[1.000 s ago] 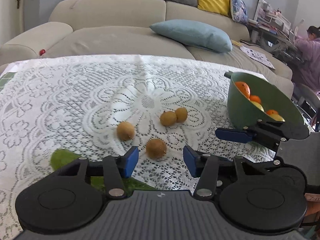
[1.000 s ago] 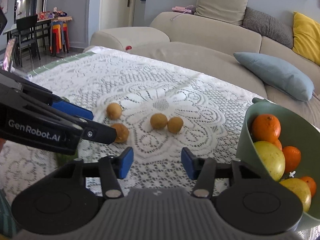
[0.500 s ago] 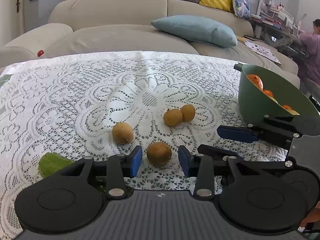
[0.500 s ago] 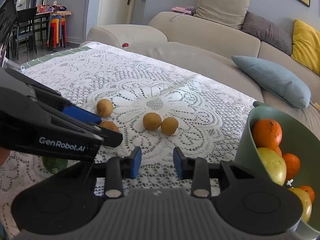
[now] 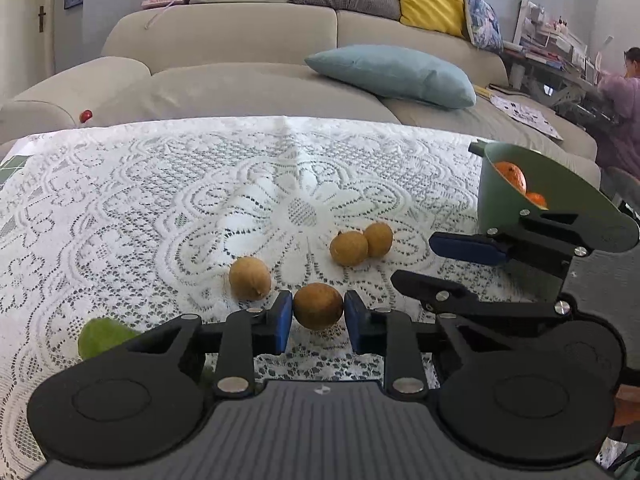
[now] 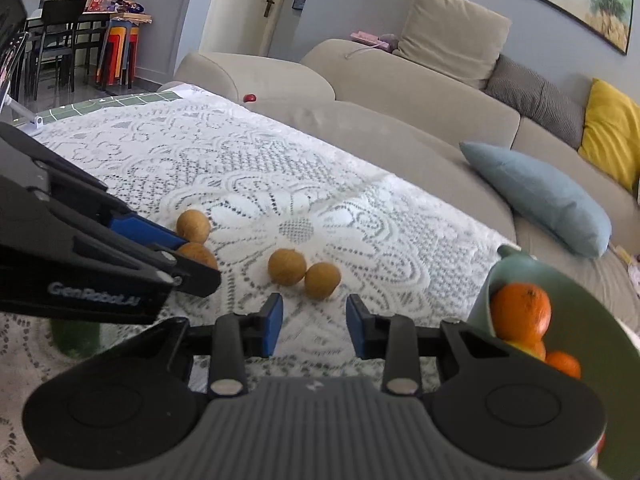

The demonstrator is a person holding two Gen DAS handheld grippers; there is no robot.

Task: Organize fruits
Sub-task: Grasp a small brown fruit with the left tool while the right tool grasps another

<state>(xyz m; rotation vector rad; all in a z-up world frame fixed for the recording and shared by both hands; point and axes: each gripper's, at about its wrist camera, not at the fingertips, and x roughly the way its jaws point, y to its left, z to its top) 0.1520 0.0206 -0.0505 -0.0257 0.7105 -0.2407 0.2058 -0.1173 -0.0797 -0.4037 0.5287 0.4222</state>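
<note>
Several small brown round fruits lie on the lace tablecloth (image 5: pixel 160 200). My left gripper (image 5: pixel 318 312) is shut on the nearest brown fruit (image 5: pixel 318 306), its blue pads touching both sides; that fruit also shows in the right wrist view (image 6: pixel 200 255). Another brown fruit (image 5: pixel 250 278) lies just left of it, and a touching pair (image 5: pixel 360 243) sits further back, in the right wrist view (image 6: pixel 304 273) just ahead of my right gripper. My right gripper (image 6: pixel 314 322) is open and empty. A green bowl (image 5: pixel 504 204) with oranges (image 6: pixel 520 310) stands at the right.
A green fruit (image 5: pixel 102 336) lies near the left gripper's left side, partly hidden. A beige sofa (image 5: pixel 240 60) with a blue pillow (image 5: pixel 392 74) stands behind the table. A person sits at a desk at the far right (image 5: pixel 620 96).
My left gripper moved forward and closed its pads on the nearest brown fruit. My right gripper narrowed, then opened wider again while shifting toward the fruit pair.
</note>
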